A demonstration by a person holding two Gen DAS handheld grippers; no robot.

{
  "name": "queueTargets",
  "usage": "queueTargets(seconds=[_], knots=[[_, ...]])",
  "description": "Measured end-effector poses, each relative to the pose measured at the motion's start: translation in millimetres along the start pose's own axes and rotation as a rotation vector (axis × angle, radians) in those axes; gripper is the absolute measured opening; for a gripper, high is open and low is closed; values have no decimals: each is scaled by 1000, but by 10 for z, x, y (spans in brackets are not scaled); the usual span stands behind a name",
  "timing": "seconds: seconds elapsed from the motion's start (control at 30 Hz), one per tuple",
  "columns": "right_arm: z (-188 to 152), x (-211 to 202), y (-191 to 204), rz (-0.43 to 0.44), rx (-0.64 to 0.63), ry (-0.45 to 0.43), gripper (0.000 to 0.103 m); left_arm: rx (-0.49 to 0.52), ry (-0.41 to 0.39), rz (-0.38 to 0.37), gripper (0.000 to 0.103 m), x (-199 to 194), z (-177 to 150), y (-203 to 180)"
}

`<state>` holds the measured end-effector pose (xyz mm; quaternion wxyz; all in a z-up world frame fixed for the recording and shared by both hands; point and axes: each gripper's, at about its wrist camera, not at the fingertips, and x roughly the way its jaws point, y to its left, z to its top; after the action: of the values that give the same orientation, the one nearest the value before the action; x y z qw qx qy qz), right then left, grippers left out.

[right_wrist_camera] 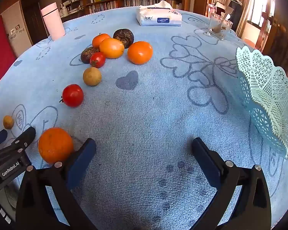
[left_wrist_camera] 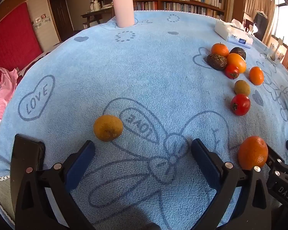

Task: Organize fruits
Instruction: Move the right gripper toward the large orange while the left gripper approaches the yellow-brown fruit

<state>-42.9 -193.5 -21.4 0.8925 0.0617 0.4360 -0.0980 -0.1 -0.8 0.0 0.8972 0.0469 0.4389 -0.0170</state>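
Both jaws wide open, empty, over worktop: big orange at 9 o'clock beside right gripper, left gripper w/ yellowish fruit at 11, fruit pile far, basket at 2.

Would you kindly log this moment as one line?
left gripper: open, empty | right gripper: open, empty | fruits: loose on towel | basket: empty

Blue towel printed with grey-blue hearts; mint lattice basket at 3 o'clock; 2 red tomatoes.
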Motion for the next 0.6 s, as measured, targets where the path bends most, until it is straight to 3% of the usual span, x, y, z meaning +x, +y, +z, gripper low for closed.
queueTargets(seconds=[0.6], knots=[[-2,-3,-5,7,5,-2,101,0,-1,2,98,0,0,-3]])
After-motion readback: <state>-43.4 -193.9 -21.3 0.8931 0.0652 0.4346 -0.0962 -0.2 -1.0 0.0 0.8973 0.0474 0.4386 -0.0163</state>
